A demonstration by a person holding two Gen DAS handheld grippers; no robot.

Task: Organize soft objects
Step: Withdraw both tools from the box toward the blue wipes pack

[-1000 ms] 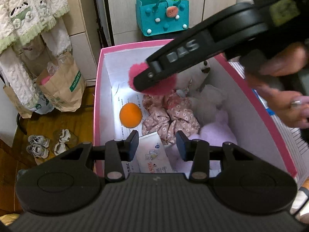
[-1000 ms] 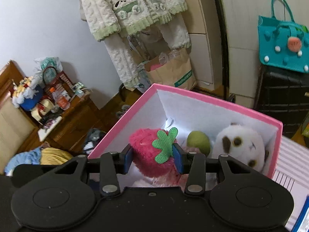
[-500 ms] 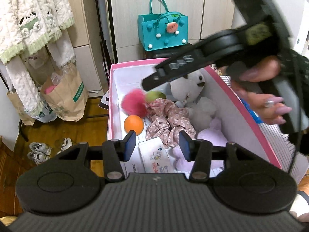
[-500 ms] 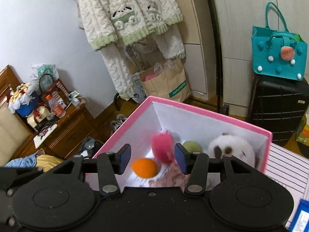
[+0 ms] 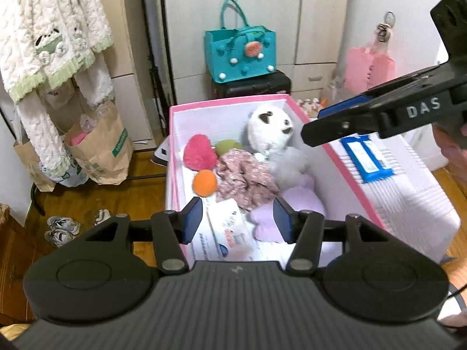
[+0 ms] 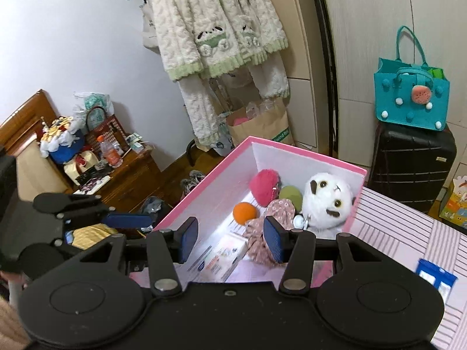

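Note:
A pink box (image 5: 344,172) (image 6: 204,185) holds soft things: a pink plush strawberry (image 5: 199,152) (image 6: 264,186), an orange ball (image 5: 205,183) (image 6: 245,214), a green ball (image 5: 228,147) (image 6: 290,197), a white plush animal (image 5: 270,129) (image 6: 327,201), floral cloth (image 5: 243,179) (image 6: 274,218), a lilac plush (image 5: 297,201) and a tissue pack (image 5: 230,232) (image 6: 224,255). My left gripper (image 5: 238,220) is open and empty above the box's near end. My right gripper (image 6: 230,240) is open and empty above the box; it also shows in the left wrist view (image 5: 324,135).
A white striped surface (image 5: 408,192) to the right of the box carries a blue wipes pack (image 5: 366,159) (image 6: 435,281). A teal bag (image 5: 240,51) sits on a black suitcase (image 6: 410,163). Paper bags (image 5: 97,148), hanging fleece (image 6: 216,29), shoes (image 5: 62,227) and a wooden cabinet (image 6: 122,175) stand at the left.
My right gripper opened and let go of the pink strawberry, which now lies in the box's far left corner. Both grippers have pulled back and up from the box.

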